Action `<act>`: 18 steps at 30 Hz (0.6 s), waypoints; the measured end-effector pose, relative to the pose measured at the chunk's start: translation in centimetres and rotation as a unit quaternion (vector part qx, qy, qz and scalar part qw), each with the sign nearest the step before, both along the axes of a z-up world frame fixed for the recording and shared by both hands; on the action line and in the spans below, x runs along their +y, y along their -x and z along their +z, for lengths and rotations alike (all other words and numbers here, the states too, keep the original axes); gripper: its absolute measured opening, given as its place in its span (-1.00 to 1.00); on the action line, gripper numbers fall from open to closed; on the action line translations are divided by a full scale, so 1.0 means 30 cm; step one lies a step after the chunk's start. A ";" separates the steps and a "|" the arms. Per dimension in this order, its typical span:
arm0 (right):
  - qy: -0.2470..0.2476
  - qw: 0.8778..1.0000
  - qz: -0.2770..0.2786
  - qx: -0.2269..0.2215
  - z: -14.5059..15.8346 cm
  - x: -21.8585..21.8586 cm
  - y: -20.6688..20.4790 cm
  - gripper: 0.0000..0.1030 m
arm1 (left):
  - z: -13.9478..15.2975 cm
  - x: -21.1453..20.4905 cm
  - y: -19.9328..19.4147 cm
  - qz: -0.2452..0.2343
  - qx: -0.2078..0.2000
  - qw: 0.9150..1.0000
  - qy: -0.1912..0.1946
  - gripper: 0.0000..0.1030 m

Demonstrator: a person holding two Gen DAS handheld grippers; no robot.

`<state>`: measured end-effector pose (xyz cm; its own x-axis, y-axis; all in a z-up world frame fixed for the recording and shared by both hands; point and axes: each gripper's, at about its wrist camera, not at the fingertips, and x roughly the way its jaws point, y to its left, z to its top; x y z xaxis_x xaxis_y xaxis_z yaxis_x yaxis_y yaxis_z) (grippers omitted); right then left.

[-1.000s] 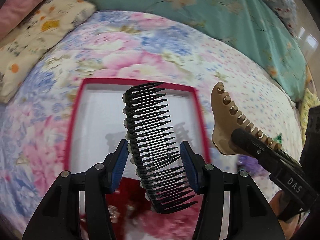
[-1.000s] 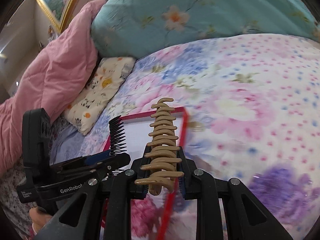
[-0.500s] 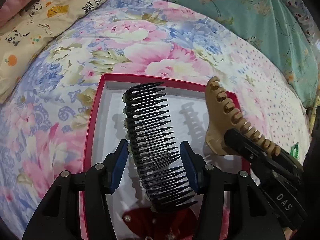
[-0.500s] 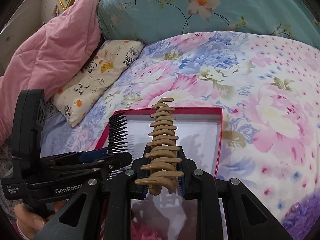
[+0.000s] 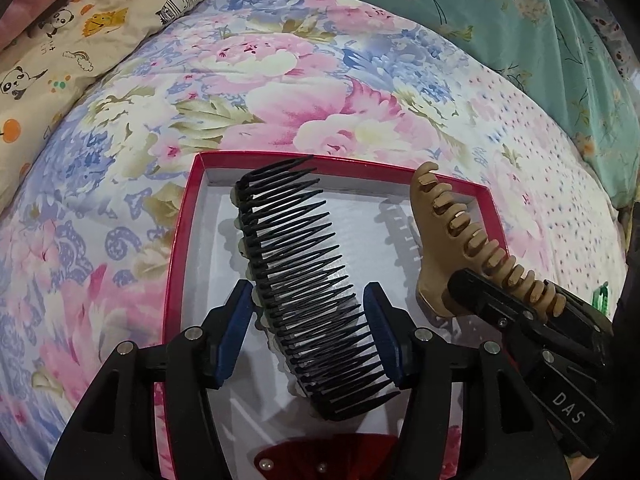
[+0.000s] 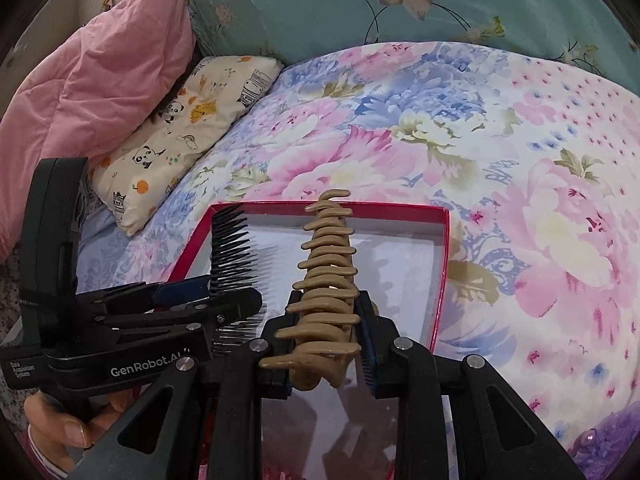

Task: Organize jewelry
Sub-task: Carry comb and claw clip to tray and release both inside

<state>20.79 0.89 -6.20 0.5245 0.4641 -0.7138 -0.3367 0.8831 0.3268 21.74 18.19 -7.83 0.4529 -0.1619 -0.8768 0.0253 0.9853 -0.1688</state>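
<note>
My left gripper (image 5: 310,322) is shut on a black toothed hair comb (image 5: 298,272) and holds it over the white inside of a red-rimmed box (image 5: 180,240). My right gripper (image 6: 326,336) is shut on a tan hair claw clip (image 6: 326,280), held over the same box (image 6: 442,264). In the left wrist view the tan clip (image 5: 444,240) is to the right of the comb. In the right wrist view the comb (image 6: 232,248) and left gripper are to the left of the clip. Both items hang above the box floor and cast shadows on it.
The box lies on a floral bedspread (image 5: 280,92). A cartoon-print pillow (image 6: 180,136), a pink quilt (image 6: 92,84) and a teal floral quilt (image 6: 400,4) lie behind it. A red item (image 5: 332,456) lies at the box's near end. A small green thing (image 5: 600,298) sits far right.
Both grippers have moved forward with their items over the box's white inside, which now shows more fully. The grips have not changed.
</note>
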 end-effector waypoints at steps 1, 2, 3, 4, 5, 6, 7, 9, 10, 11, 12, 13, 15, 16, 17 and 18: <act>-0.001 1.000 -0.001 0.002 -0.001 -0.002 -0.001 -0.43 | 0.000 0.000 0.000 -0.001 0.001 1.000 -0.001 0.09; -0.002 1.000 -0.001 0.006 -0.003 -0.004 -0.002 -0.42 | 0.000 0.000 0.000 -0.001 0.001 1.000 0.000 0.10; -0.002 1.000 -0.001 0.008 -0.004 -0.005 -0.003 -0.36 | 0.000 0.001 0.001 -0.001 0.002 1.000 0.001 0.15; -0.005 1.000 0.000 0.014 -0.006 -0.008 -0.003 -0.22 | 0.000 0.003 0.002 -0.002 0.004 1.000 0.004 0.23; -0.009 1.000 0.001 0.014 -0.004 -0.013 0.001 -0.19 | 0.001 0.002 0.005 -0.001 0.004 1.000 0.006 0.25; -0.009 1.000 0.000 0.012 0.001 -0.015 0.004 -0.19 | 0.001 0.003 0.007 0.000 0.005 1.000 0.006 0.25; -0.009 1.000 -0.001 0.011 0.004 -0.017 0.009 -0.15 | 0.001 0.004 0.011 0.001 0.005 1.000 0.004 0.25; -0.014 1.000 -0.002 0.011 0.011 -0.022 0.018 -0.11 | 0.002 0.003 0.016 0.002 0.006 1.000 0.004 0.26; -0.015 1.000 -0.003 0.009 0.015 -0.025 0.024 -0.11 | 0.002 0.004 0.018 0.002 0.007 1.000 0.004 0.26; -0.015 1.000 -0.003 0.008 0.018 -0.027 0.029 -0.11 | 0.002 0.005 0.021 0.003 0.008 1.000 0.006 0.26; -0.016 1.000 -0.004 0.007 0.021 -0.028 0.033 -0.11 | 0.002 0.007 0.024 0.004 0.009 1.000 0.008 0.26; -0.018 1.000 -0.004 0.008 0.022 -0.032 0.035 -0.11 | 0.003 0.009 0.028 0.006 0.010 1.000 0.009 0.26; -0.022 1.000 -0.006 0.011 0.024 -0.039 0.040 -0.10 | 0.008 0.014 0.040 0.008 0.010 1.000 0.013 0.27; -0.024 1.000 -0.007 0.012 0.026 -0.043 0.042 -0.05 | 0.010 0.017 0.045 0.010 0.011 1.000 0.014 0.29; -0.026 1.000 -0.007 0.013 0.030 -0.046 0.046 -0.04 | 0.012 0.020 0.050 0.012 0.011 1.000 0.016 0.29; -0.028 1.000 -0.007 0.012 0.036 -0.049 0.052 -0.04 | 0.014 0.022 0.053 0.014 0.011 1.000 0.018 0.31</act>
